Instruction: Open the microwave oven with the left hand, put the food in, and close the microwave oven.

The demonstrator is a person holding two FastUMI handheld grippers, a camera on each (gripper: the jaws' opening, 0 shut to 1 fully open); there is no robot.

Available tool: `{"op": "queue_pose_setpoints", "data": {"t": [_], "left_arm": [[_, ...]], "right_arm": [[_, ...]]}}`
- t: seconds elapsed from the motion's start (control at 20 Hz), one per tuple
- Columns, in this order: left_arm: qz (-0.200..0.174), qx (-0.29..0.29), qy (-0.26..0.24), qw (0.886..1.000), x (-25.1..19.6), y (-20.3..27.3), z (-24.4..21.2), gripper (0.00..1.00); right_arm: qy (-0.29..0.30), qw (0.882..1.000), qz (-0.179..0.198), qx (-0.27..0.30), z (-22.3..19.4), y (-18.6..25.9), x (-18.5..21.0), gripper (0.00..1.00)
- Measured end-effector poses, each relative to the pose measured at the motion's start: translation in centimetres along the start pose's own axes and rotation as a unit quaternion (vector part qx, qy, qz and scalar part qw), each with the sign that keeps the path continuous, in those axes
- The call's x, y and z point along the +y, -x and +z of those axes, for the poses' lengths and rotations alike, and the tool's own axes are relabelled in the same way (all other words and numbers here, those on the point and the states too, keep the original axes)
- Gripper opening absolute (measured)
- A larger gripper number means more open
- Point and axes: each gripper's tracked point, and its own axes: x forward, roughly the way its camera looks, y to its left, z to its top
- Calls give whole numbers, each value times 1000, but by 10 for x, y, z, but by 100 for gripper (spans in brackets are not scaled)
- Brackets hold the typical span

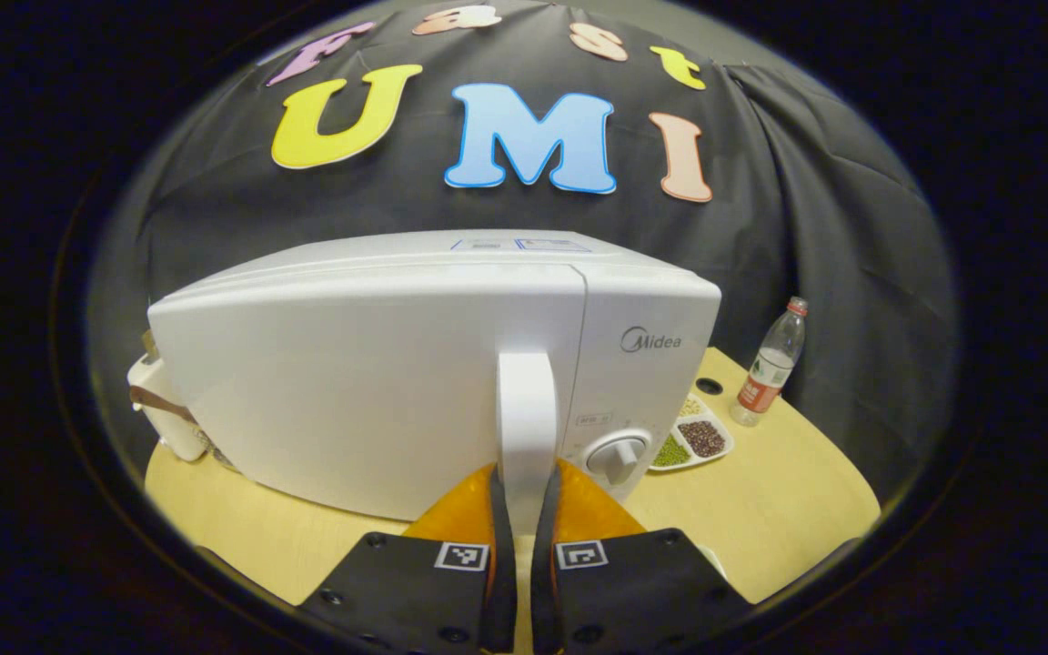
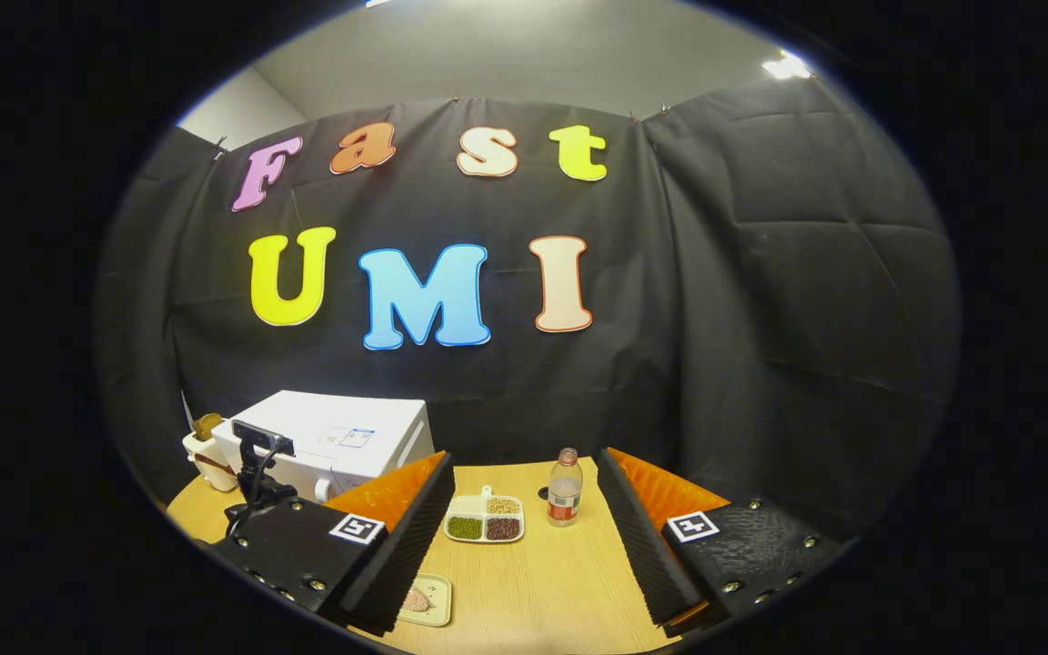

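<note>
My left tongs [image 1: 524, 509] are pinched narrow around the white upright bar handle [image 1: 526, 409] of the white boxy microwave oven [image 1: 397, 382], one black ribbed finger on each side of it and both seemingly pressing. The door looks flush with the body, so I judge the opening has been gripped for but not yet pulled.

My right tongs [image 2: 519, 537] hang wide apart with nothing between the fingers, above the pale wooden desk [image 2: 542, 591]. Just below the left finger in the right gripper view lies a small cream square plate [image 2: 424, 600] with a brownish morsel on it; that is probably the food, untouched and well apart from the oven. Farther off stand a white three-part dish of beans [image 2: 485, 518] and a clear plastic bottle with a red label [image 2: 565, 488].

Left to do, as I read it: swing the door open, load the food, shut the door.
</note>
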Motion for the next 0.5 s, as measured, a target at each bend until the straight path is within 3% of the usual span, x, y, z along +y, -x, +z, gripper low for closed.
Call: {"op": "queue_pose_setpoints", "data": {"t": [0.25,0.5], "left_arm": [[1,6,2,1000,0,1,-1,13],[-20,13,-18,1000,6,56,-31,13]], "right_arm": [[4,1000,-3,-2,0,5,0,97],[-9,1000,1,7,-8,8,7,97]]}}
